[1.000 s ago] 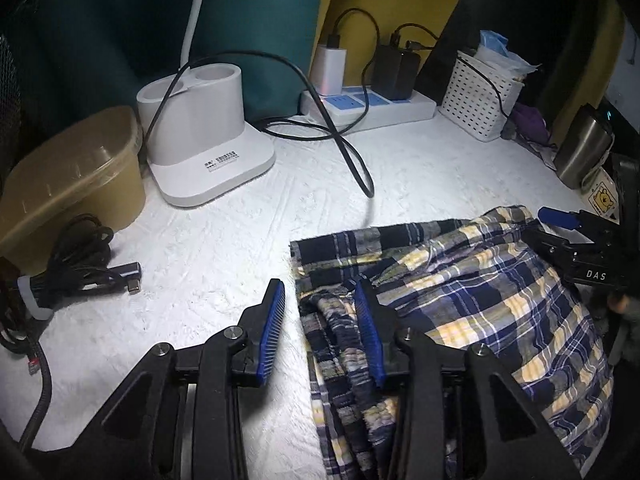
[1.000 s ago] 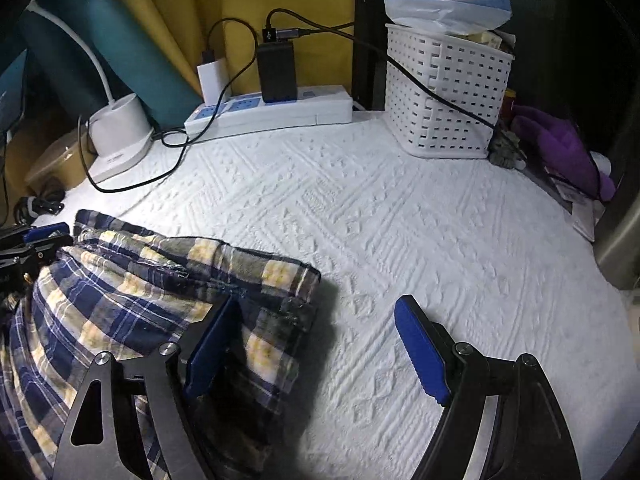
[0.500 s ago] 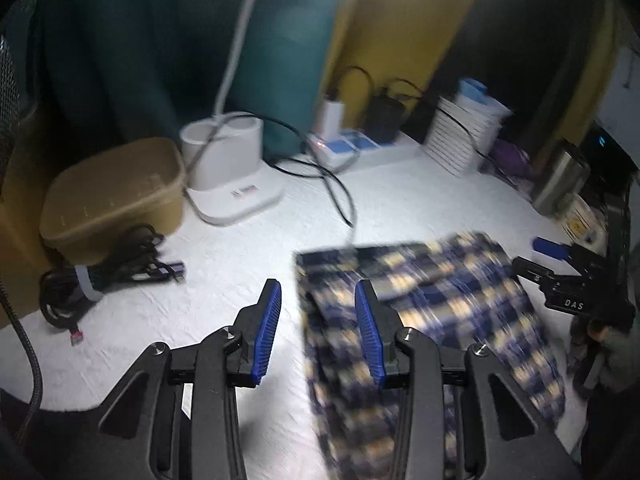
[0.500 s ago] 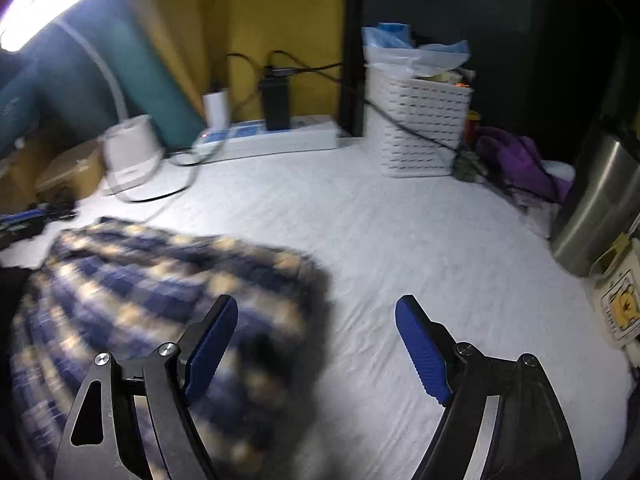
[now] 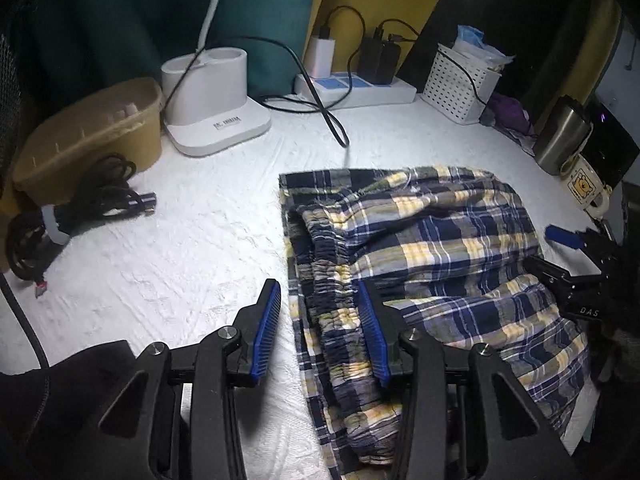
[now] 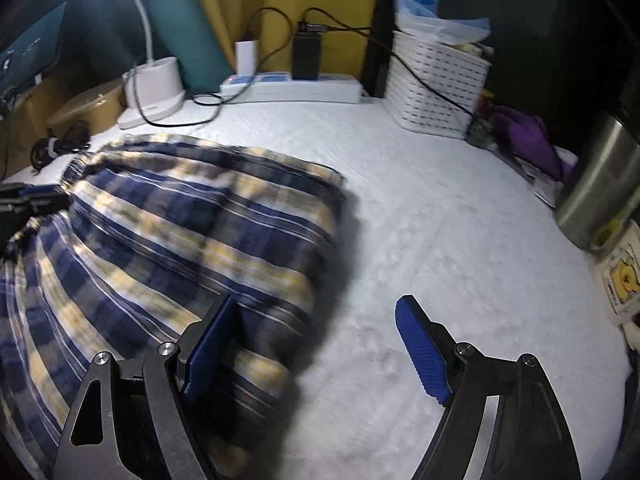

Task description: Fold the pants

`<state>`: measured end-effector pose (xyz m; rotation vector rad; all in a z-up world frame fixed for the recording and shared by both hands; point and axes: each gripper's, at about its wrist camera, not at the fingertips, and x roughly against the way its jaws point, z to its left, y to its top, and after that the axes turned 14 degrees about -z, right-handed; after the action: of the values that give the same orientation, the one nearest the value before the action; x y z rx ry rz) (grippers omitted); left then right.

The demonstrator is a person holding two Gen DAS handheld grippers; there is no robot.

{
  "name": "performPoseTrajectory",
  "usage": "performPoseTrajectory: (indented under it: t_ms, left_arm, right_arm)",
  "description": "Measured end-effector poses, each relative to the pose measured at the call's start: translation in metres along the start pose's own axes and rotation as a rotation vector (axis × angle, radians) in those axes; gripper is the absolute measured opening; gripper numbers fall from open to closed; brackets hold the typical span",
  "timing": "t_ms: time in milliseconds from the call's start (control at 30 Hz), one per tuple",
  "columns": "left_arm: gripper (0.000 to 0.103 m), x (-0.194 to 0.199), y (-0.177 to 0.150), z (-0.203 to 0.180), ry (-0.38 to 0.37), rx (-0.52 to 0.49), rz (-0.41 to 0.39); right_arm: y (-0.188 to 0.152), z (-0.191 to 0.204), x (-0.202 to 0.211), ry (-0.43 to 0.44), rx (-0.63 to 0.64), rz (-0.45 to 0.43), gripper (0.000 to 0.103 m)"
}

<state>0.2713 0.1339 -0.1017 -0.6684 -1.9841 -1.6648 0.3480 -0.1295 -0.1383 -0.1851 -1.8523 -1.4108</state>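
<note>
The blue, yellow and white plaid pants (image 5: 420, 256) lie folded in a pile on the white textured cover (image 5: 192, 240). My left gripper (image 5: 320, 320) is open above the pile's left edge, with the elastic waistband between its fingers, gripping nothing. My right gripper (image 6: 316, 344) is open wide over the pile's right edge (image 6: 180, 240); its left finger (image 6: 212, 344) is over the cloth, its right finger over bare cover. The right gripper also shows in the left wrist view (image 5: 568, 252) at the pile's far side.
At the back stand a white lamp base (image 5: 212, 100), a power strip with chargers and cables (image 5: 356, 88) and a white basket (image 5: 460, 80). A tan box (image 5: 92, 136) and coiled cable (image 5: 80, 208) lie left. A steel mug (image 5: 560, 136) and purple cloth stand right.
Both grippers have lifted and drawn back from the pants and stay open. The pile now lies free on the cover, showing more of it in both views.
</note>
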Motion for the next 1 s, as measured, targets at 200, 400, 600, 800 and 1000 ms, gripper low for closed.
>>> performPoseTrajectory:
  t_ms: [200, 400, 600, 800, 1000]
  left_arm:
    - [0.041, 0.031, 0.009, -0.006, 0.008, 0.003, -0.060]
    - [0.041, 0.051, -0.005, -0.028, -0.031, -0.042, -0.052]
    - [0.041, 0.039, -0.032, -0.033, 0.003, -0.063, 0.017]
    - [0.050, 0.033, -0.041, -0.026, 0.013, -0.063, 0.024]
    - [0.051, 0.032, -0.038, -0.024, 0.028, -0.075, 0.011]
  right_arm:
    - [-0.004, -0.014, 0.026, -0.028, -0.039, -0.018, 0.082]
    - [-0.010, 0.011, 0.055, 0.070, -0.040, -0.050, 0.082]
    - [-0.038, 0.030, 0.055, 0.073, 0.007, 0.005, 0.081]
    - [-0.054, 0.016, 0.067, 0.040, 0.004, 0.002, 0.081]
    - [-0.062, 0.002, 0.078, -0.025, 0.006, 0.006, 0.081]
